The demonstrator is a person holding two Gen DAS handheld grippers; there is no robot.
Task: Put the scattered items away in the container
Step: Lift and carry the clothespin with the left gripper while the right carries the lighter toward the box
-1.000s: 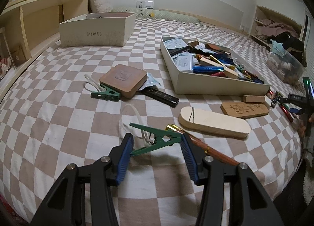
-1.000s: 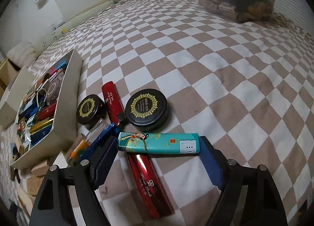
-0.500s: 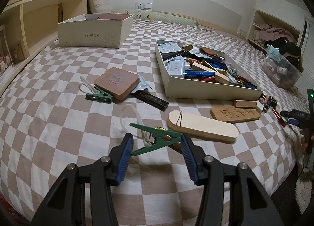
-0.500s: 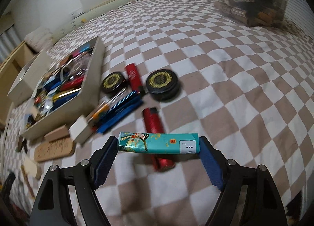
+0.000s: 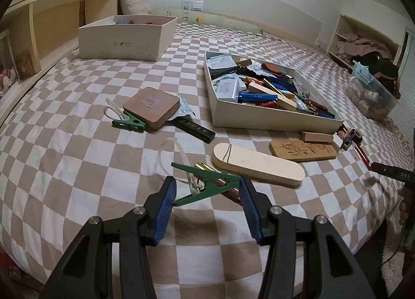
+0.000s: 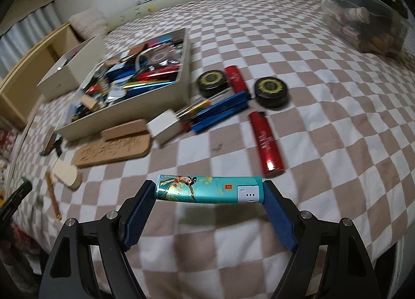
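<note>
My left gripper (image 5: pixel 206 192) is shut on a green clothes peg (image 5: pixel 207 185) with a white cord and holds it above the checkered bed. My right gripper (image 6: pixel 208 196) is shut on a teal lighter (image 6: pixel 208 189), gripped end to end and raised above the bed. The white container (image 5: pixel 275 119), full of mixed items, sits to the right of centre in the left wrist view and at the upper left in the right wrist view (image 6: pixel 145 109). Both grippers are short of it.
Loose on the bed: a light wooden oval board (image 5: pixel 256 168), a carved wooden plaque (image 5: pixel 303 150), a brown square case (image 5: pixel 151 104) with a second green peg (image 5: pixel 128 122), a red lighter (image 6: pixel 265 140), two black round tins (image 6: pixel 271 89), blue pens (image 6: pixel 218 115). A shoebox (image 5: pixel 124 39) stands behind.
Both grippers have risen and pulled back from the bed with their loads. The right wrist view has turned towards the container, which now shows more fully.
</note>
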